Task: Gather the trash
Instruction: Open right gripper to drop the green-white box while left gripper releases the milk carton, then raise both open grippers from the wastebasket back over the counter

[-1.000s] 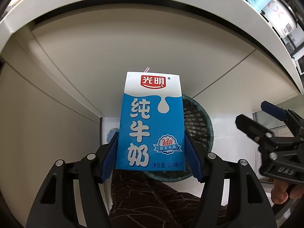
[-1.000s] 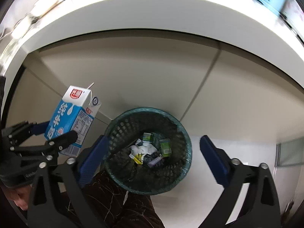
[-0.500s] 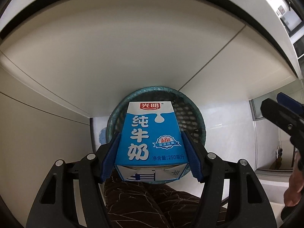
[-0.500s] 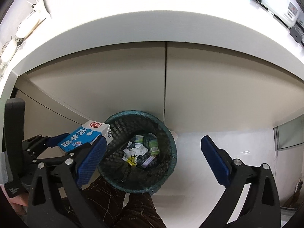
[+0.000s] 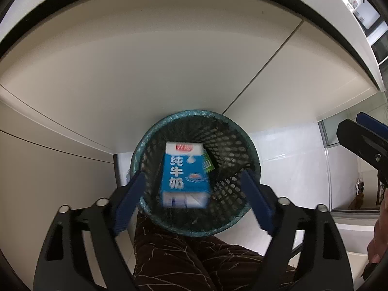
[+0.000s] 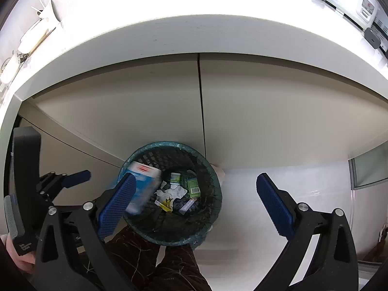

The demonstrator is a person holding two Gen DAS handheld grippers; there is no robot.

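Blue-and-white rectangular milk carton (image 5: 184,175): half a second ago clamped in the left gripper (image 5: 194,198), now released, blurred, dropping inside the round dark-green mesh wastebasket (image 5: 252,145). Left gripper: jaws spread wide above the wastebasket rim. Right gripper (image 6: 194,203): wide, empty, over the wastebasket; this item counts as collected.

The blue-and-white milk carton (image 5: 184,174) shows big white characters, 纯牛奶, down its front, blurred but legible. Its red logo patch at the top is too smeared to read, and so is the round badge lower down. A green packet (image 6: 194,188) in the bin (image 6: 215,208) carries a barcode, digits too small to read.
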